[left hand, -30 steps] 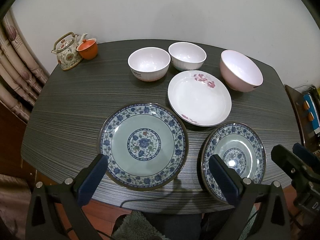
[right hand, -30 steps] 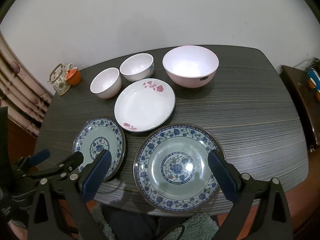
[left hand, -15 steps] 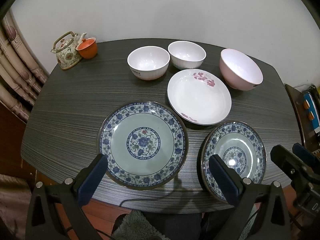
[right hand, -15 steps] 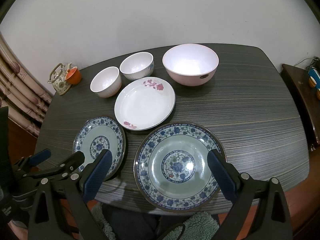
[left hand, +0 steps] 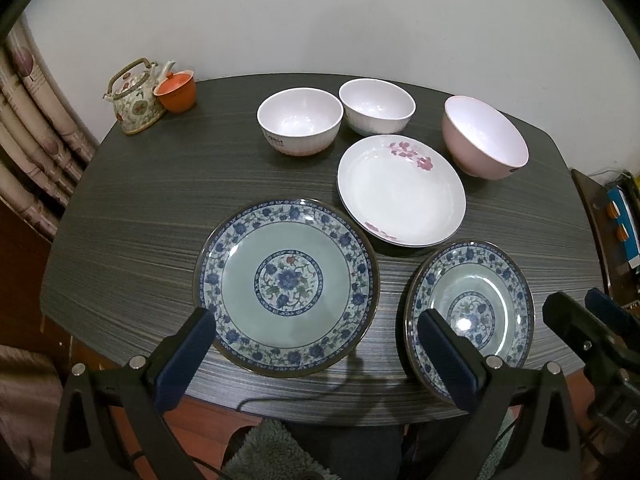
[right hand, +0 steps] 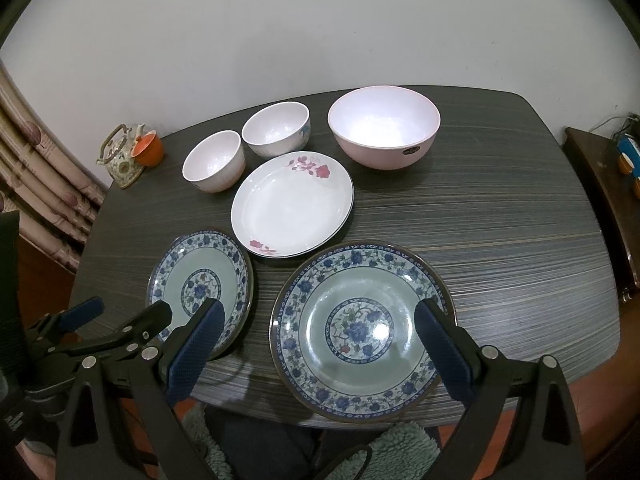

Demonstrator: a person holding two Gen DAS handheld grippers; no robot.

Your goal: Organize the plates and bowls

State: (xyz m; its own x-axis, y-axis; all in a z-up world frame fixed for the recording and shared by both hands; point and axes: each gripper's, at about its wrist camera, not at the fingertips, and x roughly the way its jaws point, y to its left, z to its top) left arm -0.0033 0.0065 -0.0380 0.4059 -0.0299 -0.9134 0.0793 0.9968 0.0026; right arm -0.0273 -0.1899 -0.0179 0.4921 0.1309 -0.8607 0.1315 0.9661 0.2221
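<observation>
Both tongs hang wide apart and empty over the near edge of the table (left hand: 132, 216). From my left gripper (left hand: 316, 340) I look down past its blue pads at one blue-patterned plate (left hand: 286, 294), which sits just inside the near rim. My right gripper (right hand: 320, 328) straddles the other blue-patterned plate (right hand: 362, 330); that one's near lip reaches right out to the table's edge, maybe a touch over it, I cannot tell.

A white plate with pink flowers (left hand: 402, 190) lies behind and between the two blue ones, close to both, with only slim gaps of dark wood showing. Behind it stand two white bowls (left hand: 300, 120) (left hand: 376, 106), nearly touching each other, and a larger pink bowl (right hand: 384, 132) set off to the right.

Open room is mostly on the sides: a broad bare stretch of striped dark tabletop to my left, and another wide one to the right of the pink bowl in the right wrist view. A floral teapot (left hand: 136, 98) and an orange cup (left hand: 176, 90) crowd the far left corner against the pale wall (left hand: 320, 16). Patterned curtains (left hand: 28, 128) hang at the left; a dark side cabinet (right hand: 600, 184) stands at the right.
</observation>
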